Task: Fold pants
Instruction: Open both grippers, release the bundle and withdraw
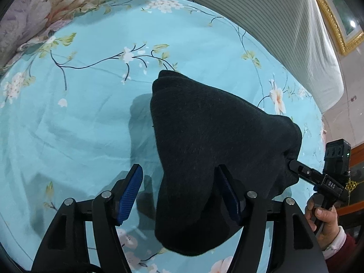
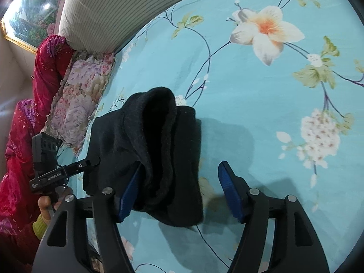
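The dark folded pants (image 1: 211, 150) hang in a thick bundle above the light blue flowered bedsheet (image 1: 79, 118). In the left wrist view my left gripper (image 1: 182, 191) is open, with the cloth draped between its blue pads and over the right pad (image 1: 227, 193). My right gripper (image 1: 293, 166) pokes into the bundle from the right there. In the right wrist view the pants (image 2: 154, 150) lie over the left blue pad (image 2: 130, 193) of my open right gripper (image 2: 179, 188). My left gripper (image 2: 96, 160) touches the cloth from the left there.
A flowered pillow (image 1: 45, 6) lies at the far left of the bed; it also shows in the right wrist view (image 2: 82, 95). A ribbed white headboard (image 1: 261, 11) runs along the back. A red blanket (image 2: 27, 118) and a gold-framed picture (image 2: 27, 18) stand beyond.
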`<action>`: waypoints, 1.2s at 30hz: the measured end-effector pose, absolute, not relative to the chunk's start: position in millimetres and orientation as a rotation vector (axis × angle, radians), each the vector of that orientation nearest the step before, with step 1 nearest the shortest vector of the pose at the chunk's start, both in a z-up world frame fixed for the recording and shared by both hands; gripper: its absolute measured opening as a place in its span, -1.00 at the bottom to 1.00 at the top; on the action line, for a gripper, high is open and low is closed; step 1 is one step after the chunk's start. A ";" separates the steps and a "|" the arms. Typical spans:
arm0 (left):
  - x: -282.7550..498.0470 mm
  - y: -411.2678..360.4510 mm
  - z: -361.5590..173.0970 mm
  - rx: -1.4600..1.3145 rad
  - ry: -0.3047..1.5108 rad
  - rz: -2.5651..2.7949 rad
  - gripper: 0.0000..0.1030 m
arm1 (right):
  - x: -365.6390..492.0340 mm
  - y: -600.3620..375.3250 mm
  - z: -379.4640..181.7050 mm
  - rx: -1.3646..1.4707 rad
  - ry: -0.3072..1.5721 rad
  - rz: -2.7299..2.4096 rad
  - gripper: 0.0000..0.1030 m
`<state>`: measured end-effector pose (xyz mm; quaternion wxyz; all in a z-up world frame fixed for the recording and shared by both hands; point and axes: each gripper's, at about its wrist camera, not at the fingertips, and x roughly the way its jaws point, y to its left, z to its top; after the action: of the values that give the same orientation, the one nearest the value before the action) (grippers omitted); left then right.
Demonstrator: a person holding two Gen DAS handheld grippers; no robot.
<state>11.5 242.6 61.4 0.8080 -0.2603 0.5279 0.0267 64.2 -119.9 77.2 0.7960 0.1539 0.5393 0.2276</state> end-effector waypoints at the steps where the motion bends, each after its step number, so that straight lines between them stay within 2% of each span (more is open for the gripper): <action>1: 9.5 241.6 62.9 -0.542 1.130 0.061 0.36 | 61.9 -121.2 78.4 0.327 1.153 0.485 0.34; 6: 0.3 234.1 63.1 -0.465 1.145 0.085 0.43 | 55.8 -120.9 80.6 0.289 1.140 0.456 0.40; 17: -18.3 230.3 79.8 -0.416 1.114 0.117 0.40 | 44.6 -117.0 93.0 0.228 1.101 0.402 0.43; 22: -35.0 218.2 92.9 -0.385 1.090 0.133 0.43 | 25.6 -109.0 107.9 0.201 1.080 0.395 0.44; 26: -51.3 206.4 99.8 -0.376 1.075 0.146 0.51 | 6.9 -98.6 115.8 0.153 1.058 0.394 0.56; 36: -78.0 180.7 110.0 -0.318 1.029 0.205 0.52 | -30.1 -73.4 135.1 0.054 0.953 0.406 0.61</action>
<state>-78.0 180.7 110.0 0.8535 -0.1510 0.4891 0.0977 -30.1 -73.4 135.1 0.8685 0.0259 0.4555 0.1940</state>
